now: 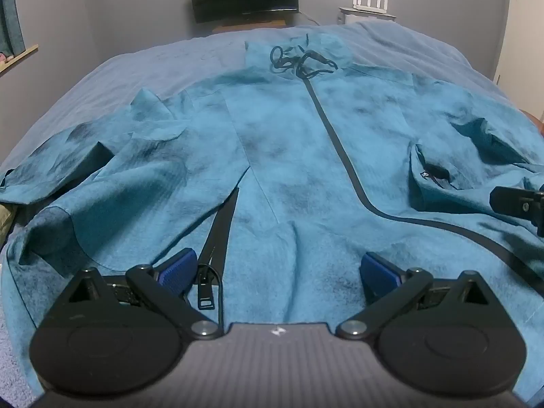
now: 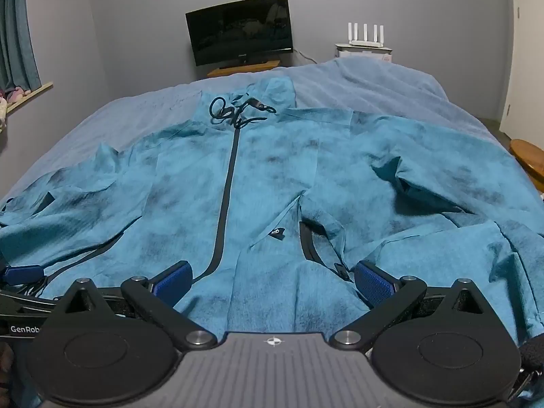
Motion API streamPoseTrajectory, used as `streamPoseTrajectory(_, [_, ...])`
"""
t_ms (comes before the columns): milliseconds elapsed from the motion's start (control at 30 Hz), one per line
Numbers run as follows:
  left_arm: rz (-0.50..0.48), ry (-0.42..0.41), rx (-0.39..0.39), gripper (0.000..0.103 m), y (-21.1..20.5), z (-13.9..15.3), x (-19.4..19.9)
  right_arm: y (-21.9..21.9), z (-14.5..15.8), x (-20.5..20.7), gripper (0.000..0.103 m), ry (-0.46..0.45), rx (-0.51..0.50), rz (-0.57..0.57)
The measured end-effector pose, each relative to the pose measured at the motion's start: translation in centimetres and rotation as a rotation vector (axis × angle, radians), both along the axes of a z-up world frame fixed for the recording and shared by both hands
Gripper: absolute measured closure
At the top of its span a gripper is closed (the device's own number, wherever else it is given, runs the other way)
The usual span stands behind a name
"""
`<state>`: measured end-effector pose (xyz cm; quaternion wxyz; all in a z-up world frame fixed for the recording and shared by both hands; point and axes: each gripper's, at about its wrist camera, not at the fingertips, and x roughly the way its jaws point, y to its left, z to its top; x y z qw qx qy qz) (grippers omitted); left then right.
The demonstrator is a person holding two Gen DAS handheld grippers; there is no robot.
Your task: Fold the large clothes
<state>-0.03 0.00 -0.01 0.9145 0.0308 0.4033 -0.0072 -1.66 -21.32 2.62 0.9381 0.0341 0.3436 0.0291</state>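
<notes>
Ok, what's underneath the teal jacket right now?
The teal jacket lies spread on a blue-grey bedsheet, which shows all around its far edge. Whatever lies beneath the jacket's body is covered, so nothing more can be told.

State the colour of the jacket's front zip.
Black, clearest on the zip in the right wrist view.

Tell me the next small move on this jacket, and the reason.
Probably lower both and pinch the hem. The teal jacket lies zipped and face up on the bed, unfolded, sleeves rumpled. The left gripper and right gripper are open, holding nothing, over its near hem.
</notes>
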Motion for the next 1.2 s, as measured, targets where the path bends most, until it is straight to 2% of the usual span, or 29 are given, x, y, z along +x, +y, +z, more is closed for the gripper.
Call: streamPoseTrajectory(1200, [-0.001,-0.001,0.003,0.0,0.0,0.01,-0.02,0.05,0.23,0.21,0.0,0.007,0.003,0.001])
